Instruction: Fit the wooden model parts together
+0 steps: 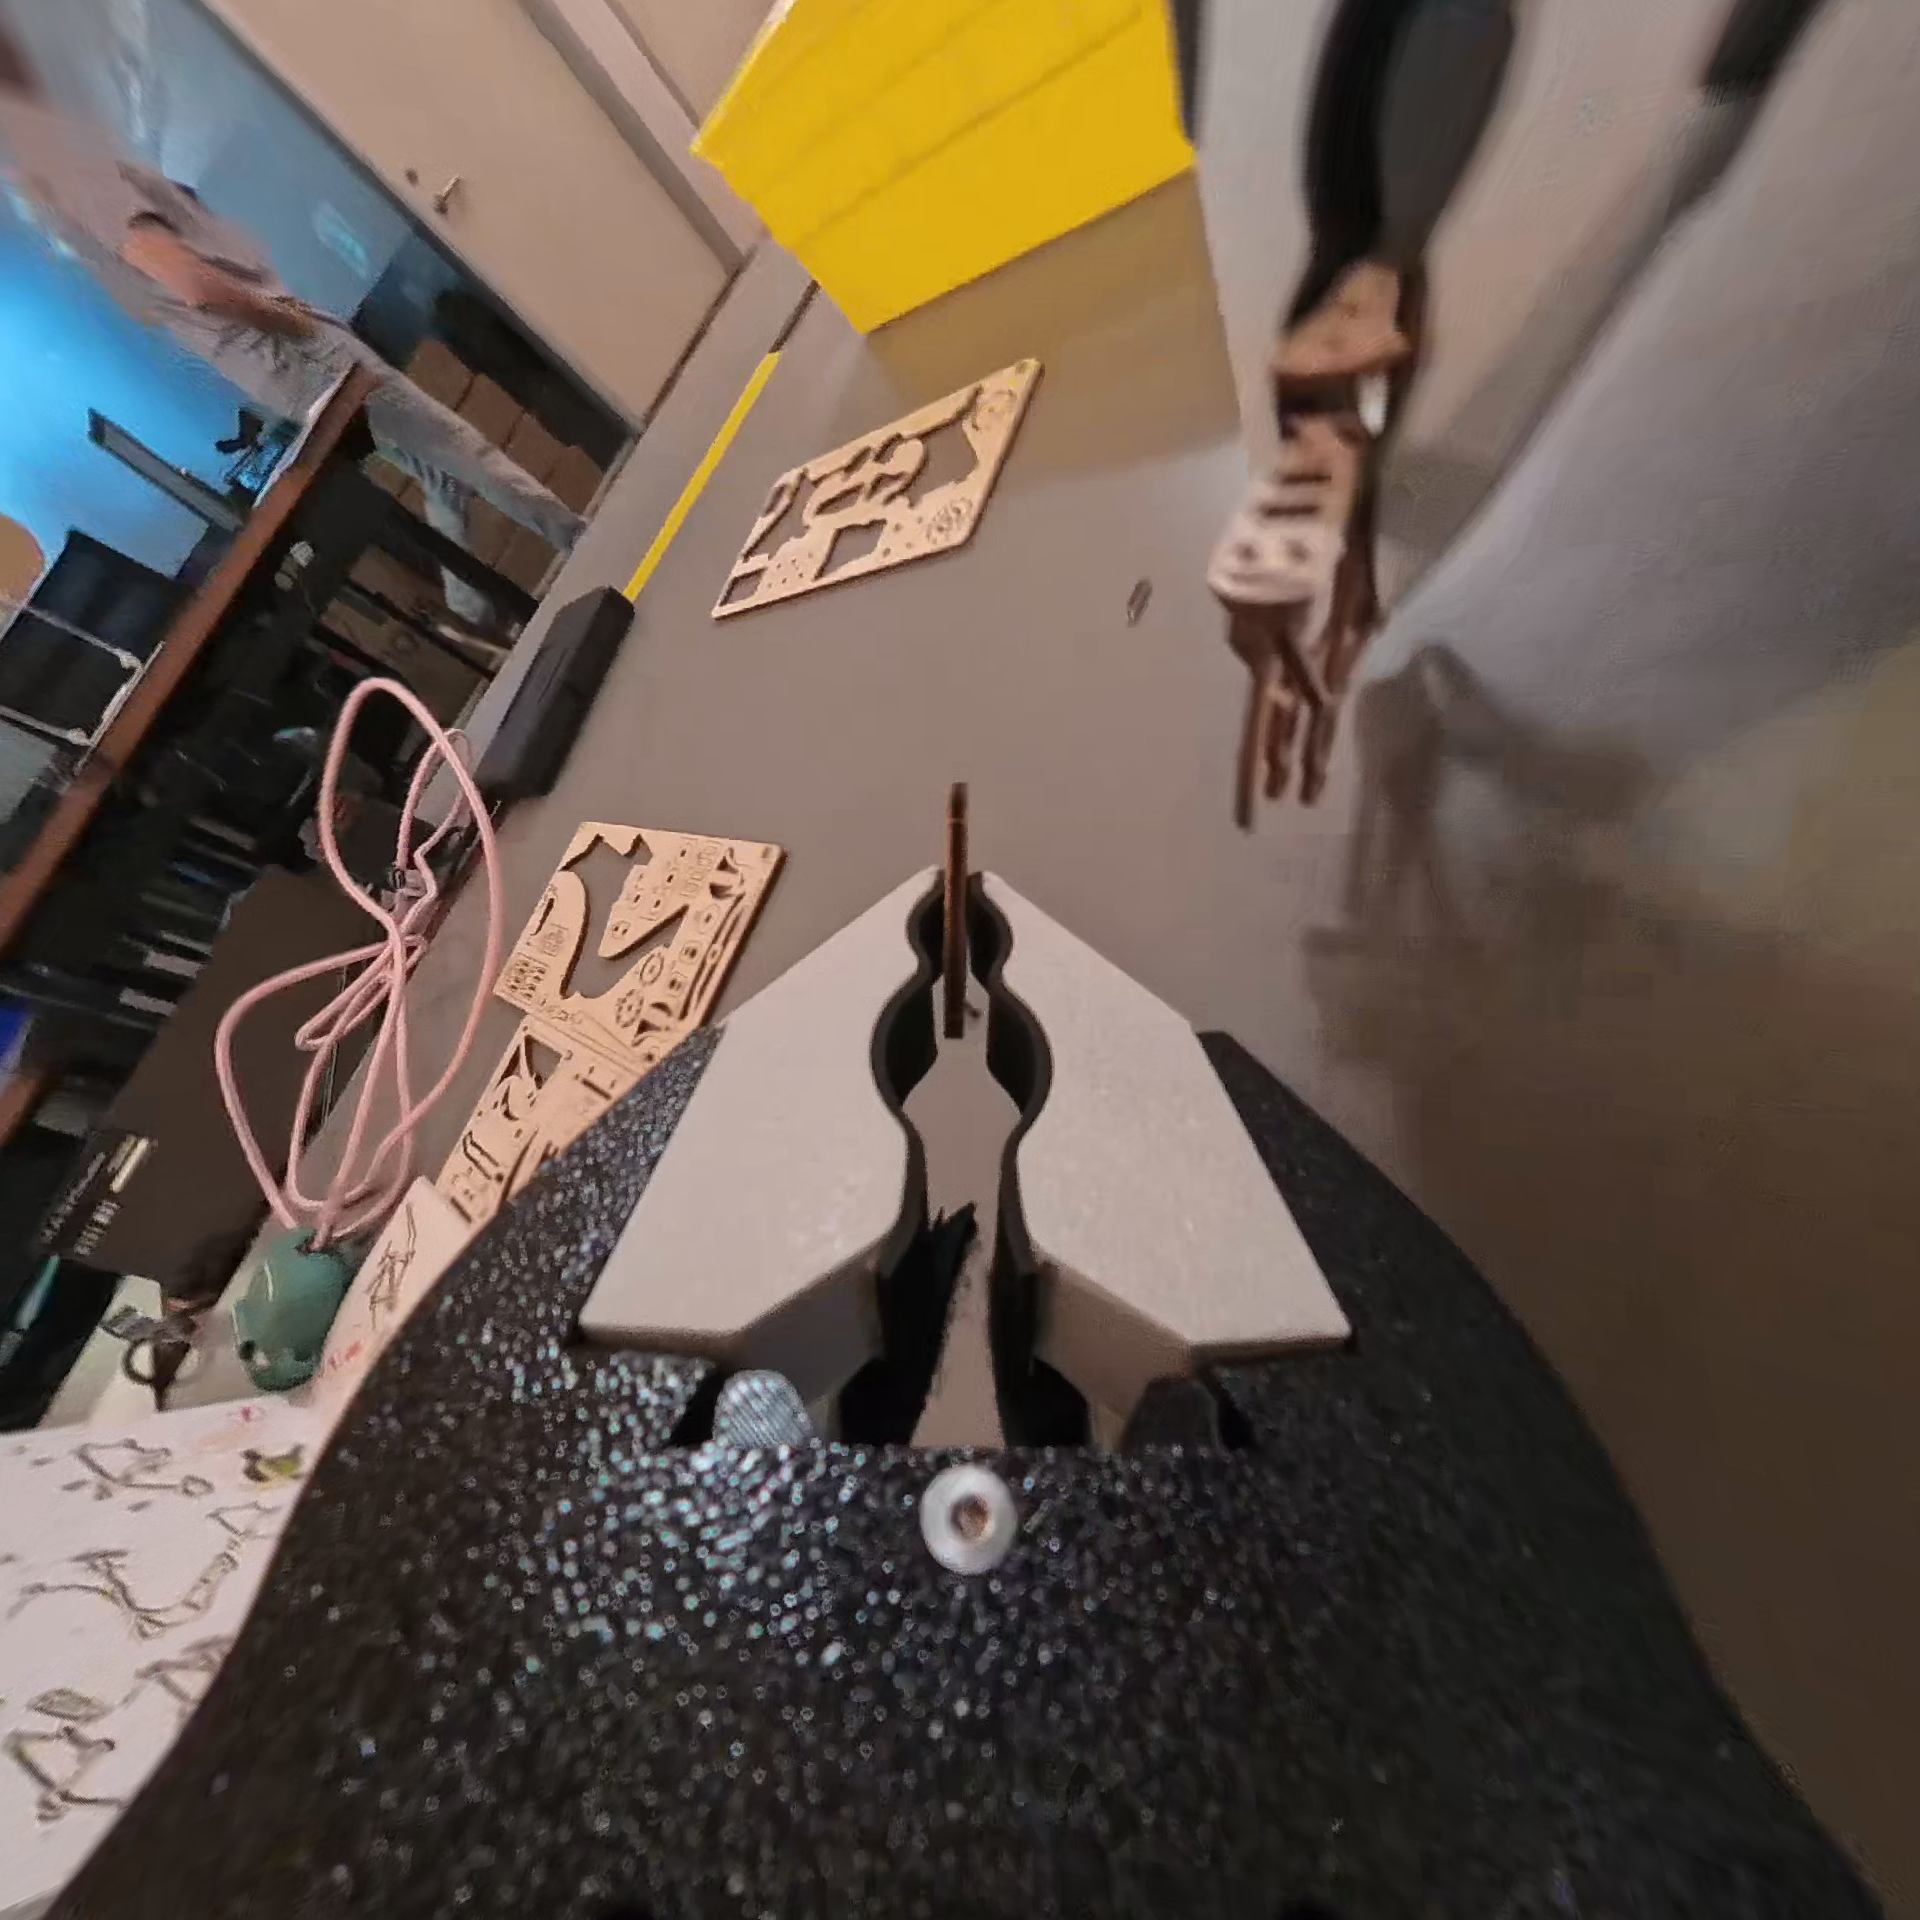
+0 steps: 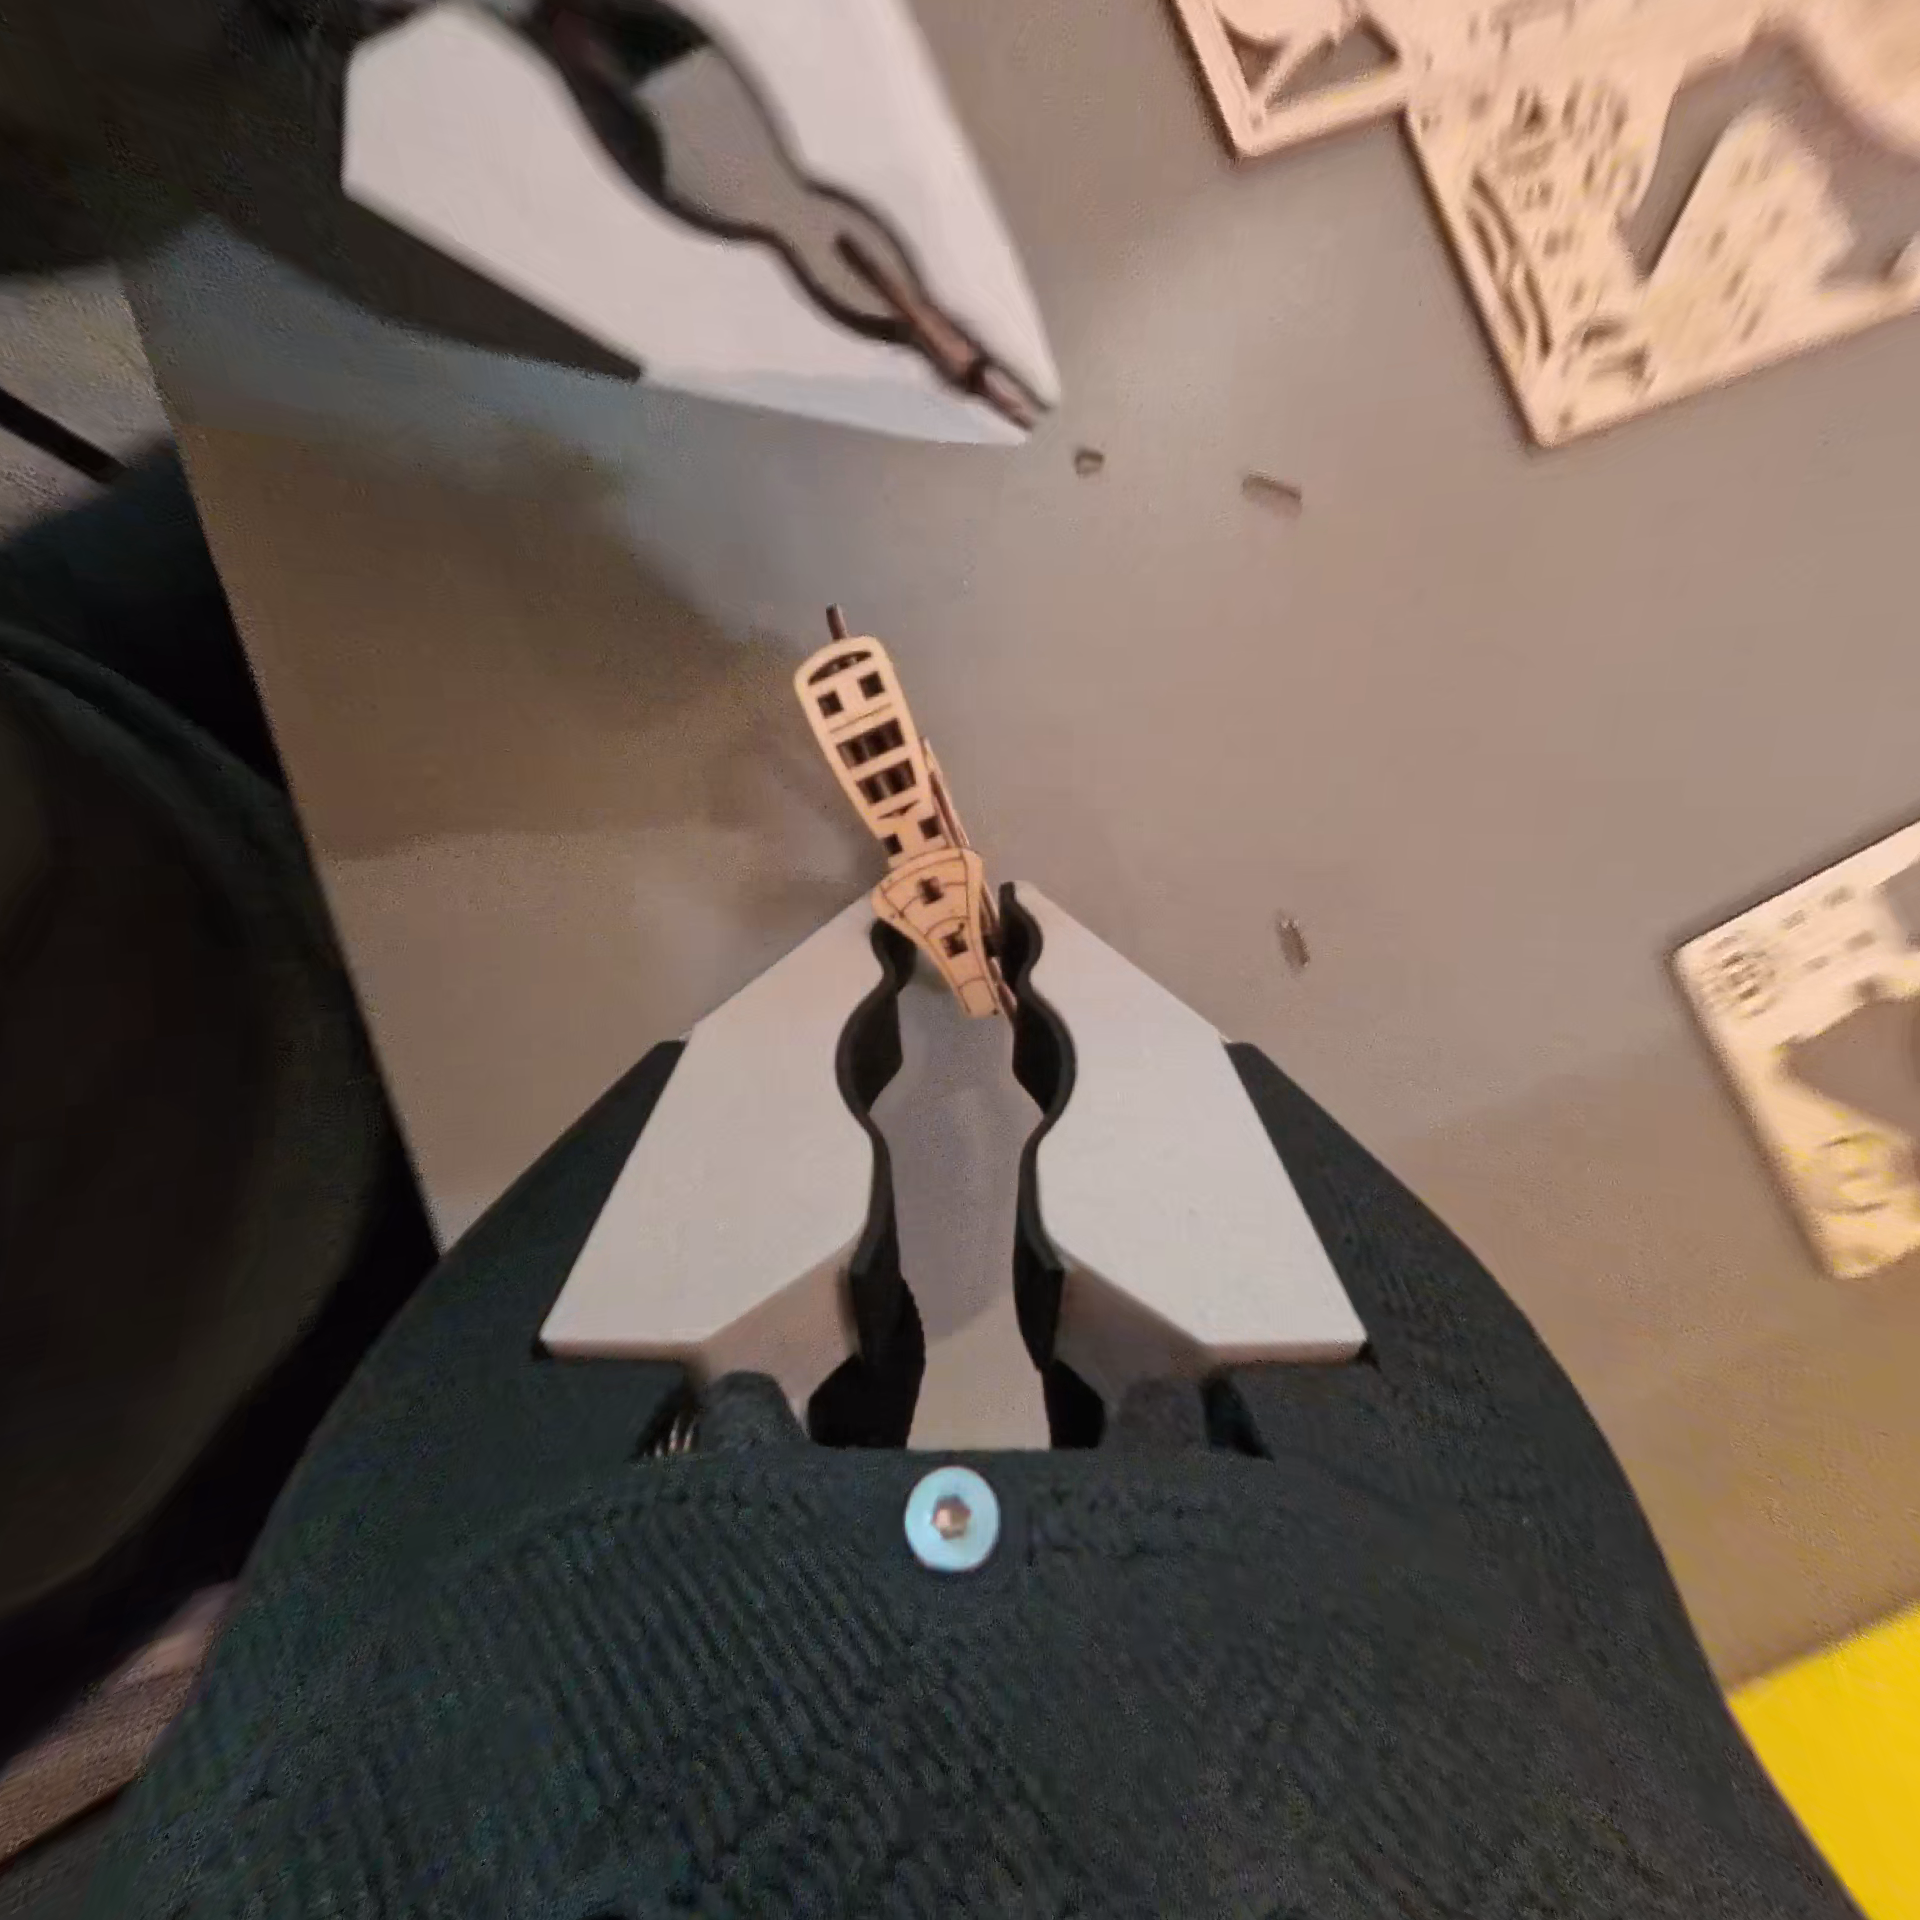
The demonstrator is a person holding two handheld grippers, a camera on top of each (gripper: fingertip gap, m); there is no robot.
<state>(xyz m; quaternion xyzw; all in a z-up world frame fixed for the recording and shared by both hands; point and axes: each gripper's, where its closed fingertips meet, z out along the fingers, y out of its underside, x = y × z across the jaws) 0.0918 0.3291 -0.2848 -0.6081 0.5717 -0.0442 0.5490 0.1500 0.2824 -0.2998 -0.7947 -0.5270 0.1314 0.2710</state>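
My left gripper [image 1: 958, 883] is shut on a thin flat wooden piece [image 1: 956, 831], seen edge-on and sticking out past the fingertips. My right gripper [image 2: 940, 904] is shut on a small wooden model assembly [image 2: 883, 769] with slotted cut-outs, which points up and left from the tips. In the left wrist view the right gripper [image 1: 1340, 343] is blurred at upper right, holding that assembly [image 1: 1288, 540] above the table. In the right wrist view the left gripper [image 2: 1023, 400] is at upper left, apart from the assembly.
Punched-out wooden part sheets lie on the grey table [image 1: 1039, 675]: one far [image 1: 883, 488], one near left [image 1: 634, 935]; they also show in the right wrist view [image 2: 1662, 208]. A yellow bin [image 1: 935, 145], a black block [image 1: 561, 686], a pink cord [image 1: 364, 956] and small wood scraps [image 2: 1273, 494]. Spacing between my two grippers at the tips: around 8 centimetres.
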